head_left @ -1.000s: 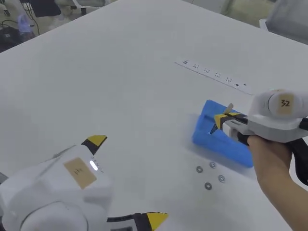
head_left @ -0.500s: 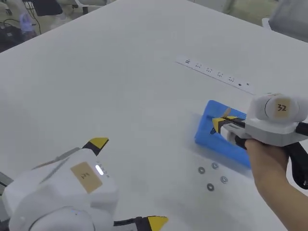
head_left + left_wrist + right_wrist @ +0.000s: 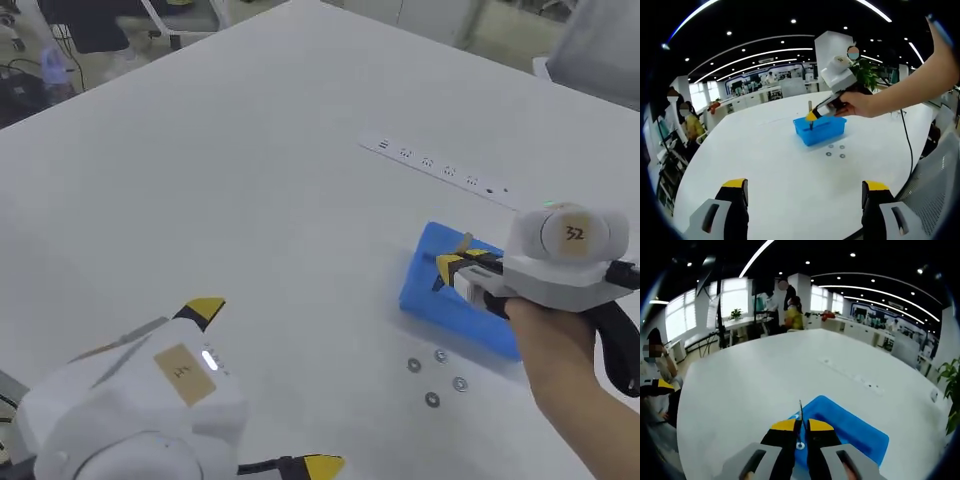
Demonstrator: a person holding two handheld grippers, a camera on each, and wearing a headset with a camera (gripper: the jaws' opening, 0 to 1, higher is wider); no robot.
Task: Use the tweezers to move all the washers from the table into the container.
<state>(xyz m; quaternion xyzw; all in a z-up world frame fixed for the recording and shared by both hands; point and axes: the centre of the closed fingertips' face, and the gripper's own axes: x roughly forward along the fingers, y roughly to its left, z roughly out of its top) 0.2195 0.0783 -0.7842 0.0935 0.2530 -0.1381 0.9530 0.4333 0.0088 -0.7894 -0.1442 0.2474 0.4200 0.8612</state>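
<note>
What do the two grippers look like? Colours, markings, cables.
Both have white-grey bodies and black jaws with yellow tips. Right gripper has a round tan sticker marked 32 and a black cable. Left gripper has a tan label beside a white light.

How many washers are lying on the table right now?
4, in a loose cluster on the table beside the blue container, on the person's side: leftmost washer, farthest washer, rightmost washer, nearest washer. Any inside the container may be hidden.

Broad white table (image 3: 200, 180) right here, power strip (image 3: 440, 170) lying at one o'clock, grey chair (image 3: 600, 55) at two. Overhead, curved ceiling light strips (image 3: 765, 52); bright windows (image 3: 732, 295) beyond, with a potted plant (image 3: 736, 314).
</note>
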